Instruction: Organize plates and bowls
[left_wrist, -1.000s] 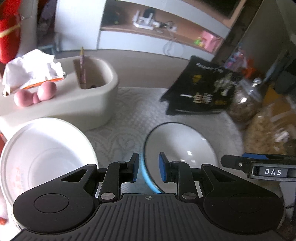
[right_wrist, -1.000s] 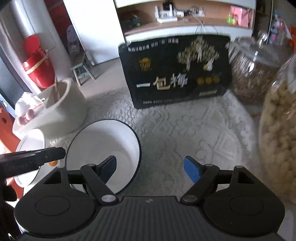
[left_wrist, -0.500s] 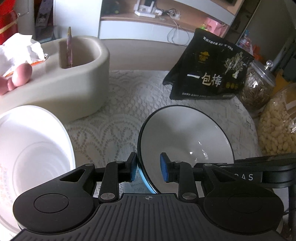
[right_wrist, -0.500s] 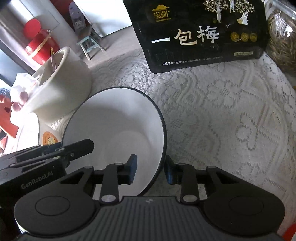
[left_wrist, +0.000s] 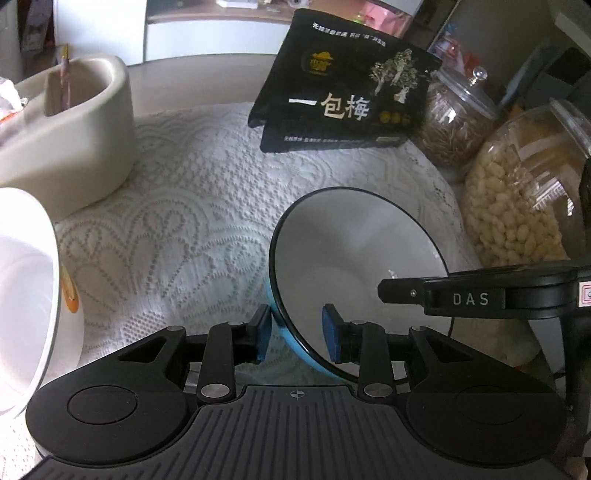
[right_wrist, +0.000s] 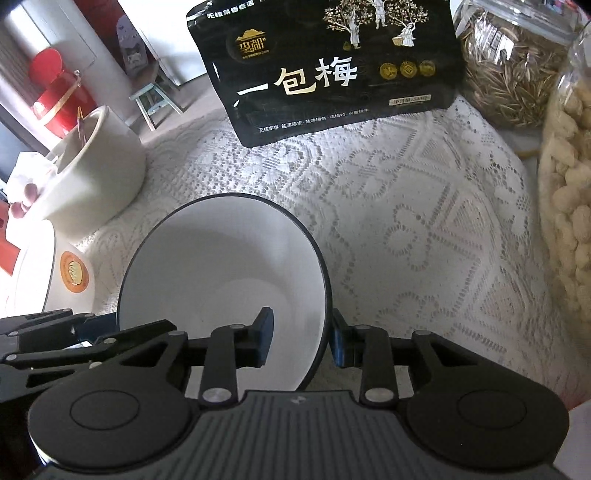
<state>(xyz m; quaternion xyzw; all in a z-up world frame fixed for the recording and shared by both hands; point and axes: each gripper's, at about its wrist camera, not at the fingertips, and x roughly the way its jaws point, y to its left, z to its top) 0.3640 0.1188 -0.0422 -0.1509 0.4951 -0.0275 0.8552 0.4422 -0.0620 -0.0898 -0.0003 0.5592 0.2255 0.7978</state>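
A blue bowl with a white inside and black rim sits tilted at lower centre. A larger white bowl, upright, fills the left edge.

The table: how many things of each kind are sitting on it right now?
Bowls: 2, a black-rimmed bowl and a white bowl
Glass jars: 2, a seed jar and a peanut jar
Snack bags: 1, a black bag
Beige tissue holders: 1
Hand-held grippers: 2, left and right, both astride the black rim
Total: 8
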